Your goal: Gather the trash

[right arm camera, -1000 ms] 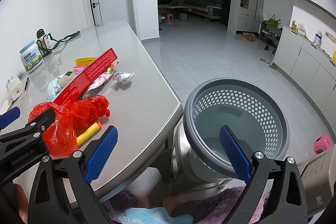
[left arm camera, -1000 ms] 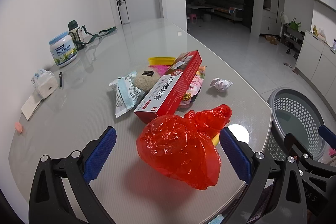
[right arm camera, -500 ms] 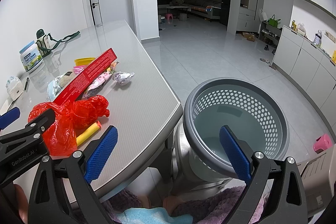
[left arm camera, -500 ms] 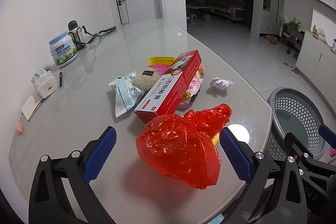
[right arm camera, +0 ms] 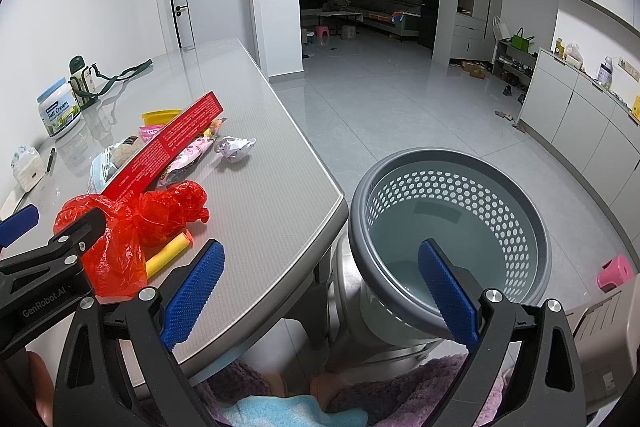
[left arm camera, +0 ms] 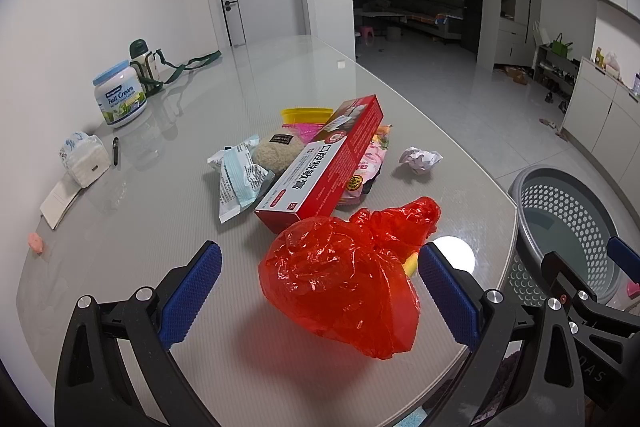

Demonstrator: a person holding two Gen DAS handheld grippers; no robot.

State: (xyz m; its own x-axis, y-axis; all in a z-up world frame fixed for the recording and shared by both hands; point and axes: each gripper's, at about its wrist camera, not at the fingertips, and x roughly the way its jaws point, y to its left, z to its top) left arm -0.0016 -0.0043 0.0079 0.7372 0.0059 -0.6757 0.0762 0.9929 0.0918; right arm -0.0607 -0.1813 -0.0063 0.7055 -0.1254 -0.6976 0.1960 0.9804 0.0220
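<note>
While the red bag sits on the table, left gripper straddles it w/ fingers wide apart, not touching. Right gripper gapes too, near the basket.

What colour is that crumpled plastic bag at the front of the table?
Red, translucent plastic bag; clearest in the left wrist view.

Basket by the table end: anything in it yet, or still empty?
Empty as far as can be seen. The right wrist view looks down into the grey basket and shows only its bare pale floor; the near inner wall is hidden by its rim.
</note>
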